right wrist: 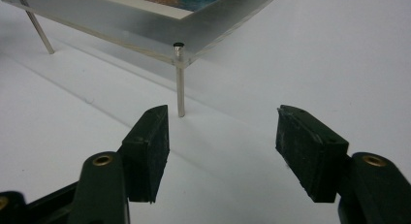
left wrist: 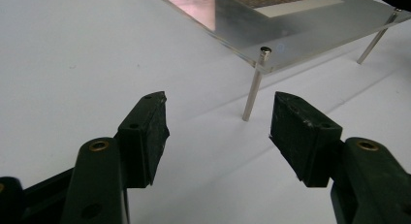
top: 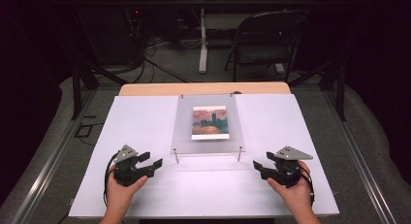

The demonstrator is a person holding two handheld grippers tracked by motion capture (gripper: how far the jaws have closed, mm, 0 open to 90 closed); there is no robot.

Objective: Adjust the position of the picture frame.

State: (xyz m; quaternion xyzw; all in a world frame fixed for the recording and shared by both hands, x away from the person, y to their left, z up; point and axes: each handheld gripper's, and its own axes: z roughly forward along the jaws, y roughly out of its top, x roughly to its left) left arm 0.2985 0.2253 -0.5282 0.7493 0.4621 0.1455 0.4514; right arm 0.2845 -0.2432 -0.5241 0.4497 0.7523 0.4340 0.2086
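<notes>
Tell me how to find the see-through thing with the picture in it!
Look at the white board covering the table, then at its middle, ahead of the two open tongs. There a clear plate stands raised on thin metal legs. It alone is transparent and carries a small orange-and-blue picture.

Clear acrylic panel [top: 208,121], centre of high view: glossy, smooth, reflective. Its legs [left wrist: 254,86]: thin polished metal pins. Print [top: 210,122] under panel: paper, matt. Table cover [top: 145,122]: white, smooth, matt sheet. Tabletop edge [top: 203,88], upper centre: light wood. Left gripper [left wrist: 220,136] pads [left wrist: 300,132]: black, rough, scuffed rubber; brass-coloured rivets.
</notes>
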